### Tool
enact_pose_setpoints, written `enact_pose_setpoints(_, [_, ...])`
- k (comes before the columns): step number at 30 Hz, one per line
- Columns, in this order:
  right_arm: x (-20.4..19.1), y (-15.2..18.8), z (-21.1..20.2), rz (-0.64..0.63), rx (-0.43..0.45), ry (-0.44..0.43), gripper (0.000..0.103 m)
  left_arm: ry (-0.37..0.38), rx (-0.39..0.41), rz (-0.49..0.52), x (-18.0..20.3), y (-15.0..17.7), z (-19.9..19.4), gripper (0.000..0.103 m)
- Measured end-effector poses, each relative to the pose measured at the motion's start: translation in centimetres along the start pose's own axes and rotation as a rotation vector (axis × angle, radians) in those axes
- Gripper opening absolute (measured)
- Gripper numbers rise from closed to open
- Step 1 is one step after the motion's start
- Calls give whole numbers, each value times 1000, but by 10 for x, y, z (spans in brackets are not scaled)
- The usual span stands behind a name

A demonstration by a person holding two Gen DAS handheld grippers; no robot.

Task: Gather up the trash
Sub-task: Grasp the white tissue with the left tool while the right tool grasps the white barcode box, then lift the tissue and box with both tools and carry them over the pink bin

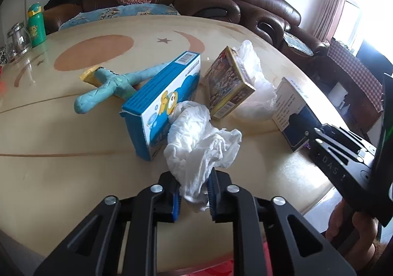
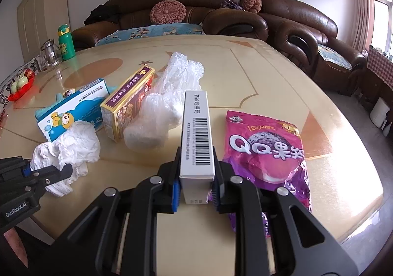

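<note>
A crumpled white tissue (image 1: 201, 143) lies on the cream table (image 1: 61, 165), and my left gripper (image 1: 194, 185) is shut on its near end. My right gripper (image 2: 195, 192) is shut on a narrow white box with a barcode (image 2: 196, 133), which stands on the table. From the right wrist view, the left gripper (image 2: 49, 172) and the tissue (image 2: 71, 145) sit at the left. The left wrist view shows the right gripper (image 1: 343, 153) on the same box (image 1: 292, 108). A purple snack bag (image 2: 267, 153) lies flat just right of the box.
A blue-and-white carton (image 1: 162, 94), a yellow box (image 1: 228, 84) and a clear plastic bag (image 1: 250, 64) crowd the table's middle. A teal plush toy (image 1: 108, 84) lies behind the carton. A green bottle (image 1: 36, 25) and glass jar (image 1: 17, 40) stand far left; a brown sofa (image 2: 245, 20) is behind.
</note>
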State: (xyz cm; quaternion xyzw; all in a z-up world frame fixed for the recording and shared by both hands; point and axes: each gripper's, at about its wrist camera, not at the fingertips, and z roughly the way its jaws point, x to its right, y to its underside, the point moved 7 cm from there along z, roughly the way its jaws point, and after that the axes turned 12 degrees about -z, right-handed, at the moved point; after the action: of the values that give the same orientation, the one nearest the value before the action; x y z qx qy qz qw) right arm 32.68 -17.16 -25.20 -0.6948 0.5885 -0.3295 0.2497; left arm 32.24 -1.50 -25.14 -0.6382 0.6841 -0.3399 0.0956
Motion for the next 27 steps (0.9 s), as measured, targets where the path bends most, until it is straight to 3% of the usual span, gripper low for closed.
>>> enact_pose_setpoints(4, [1, 0, -5, -7, 18, 11, 20, -20, 53, 23, 5, -3, -11, 15])
enact_pose_setpoints(17, [-6, -10, -33, -61, 74, 47, 20, -79, 120, 31, 10, -10, -33, 15])
enact_pose_setpoints(27, [-16, -21, -82, -90, 127, 64, 20, -147, 177, 8, 11, -13, -77, 15])
